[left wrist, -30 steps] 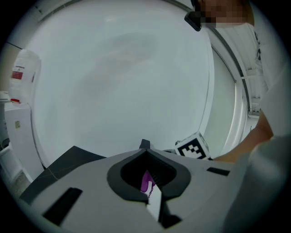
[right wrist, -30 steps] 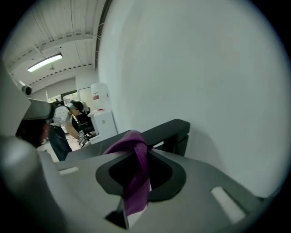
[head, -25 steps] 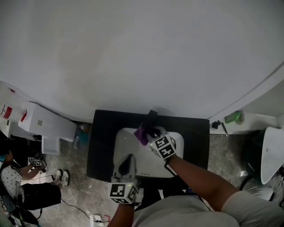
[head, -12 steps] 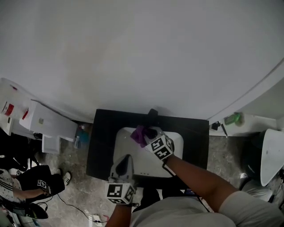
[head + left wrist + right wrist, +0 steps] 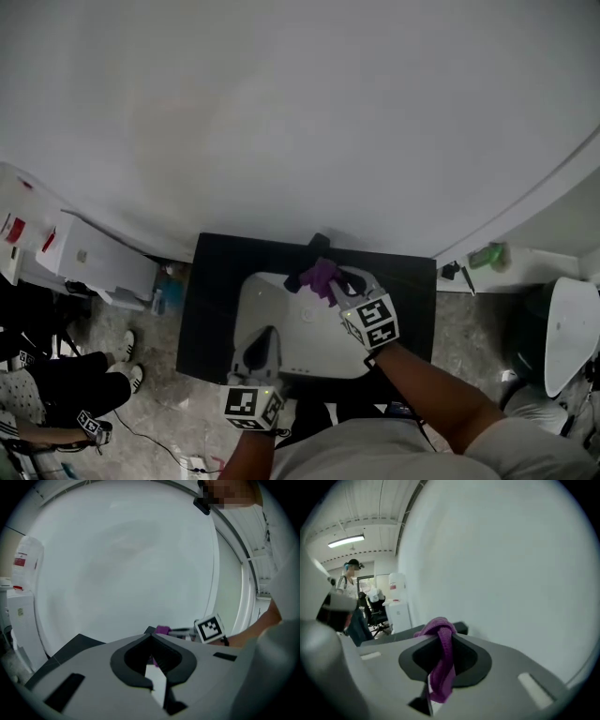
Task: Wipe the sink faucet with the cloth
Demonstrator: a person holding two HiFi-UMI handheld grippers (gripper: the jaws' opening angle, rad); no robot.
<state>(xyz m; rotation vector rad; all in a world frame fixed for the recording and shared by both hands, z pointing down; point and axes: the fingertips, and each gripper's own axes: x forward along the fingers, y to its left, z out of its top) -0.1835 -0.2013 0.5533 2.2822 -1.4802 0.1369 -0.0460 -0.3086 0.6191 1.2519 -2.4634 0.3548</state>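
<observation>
A white sink basin (image 5: 281, 323) sits in a black countertop (image 5: 214, 300). The black faucet (image 5: 307, 257) stands at the basin's far edge by the wall. My right gripper (image 5: 330, 281) is shut on a purple cloth (image 5: 322, 274) (image 5: 440, 667), which is pressed against the faucet's right side. In the right gripper view the cloth hangs bunched between the jaws. My left gripper (image 5: 260, 349) hovers over the basin's near edge, jaws shut and holding nothing (image 5: 151, 641). The cloth (image 5: 162, 630) and the right gripper's marker cube (image 5: 210, 628) show beyond it.
A white wall rises behind the sink. White cabinets (image 5: 84, 262) stand at the left, with a seated person's legs (image 5: 56, 394) on the floor there. A ledge at the right carries a green object (image 5: 486, 254). A white fixture (image 5: 567, 328) is at the far right.
My right gripper has carried the cloth from the faucet's left and front round to its right side. The left gripper has hardly moved. The person on the floor at left has shifted.
</observation>
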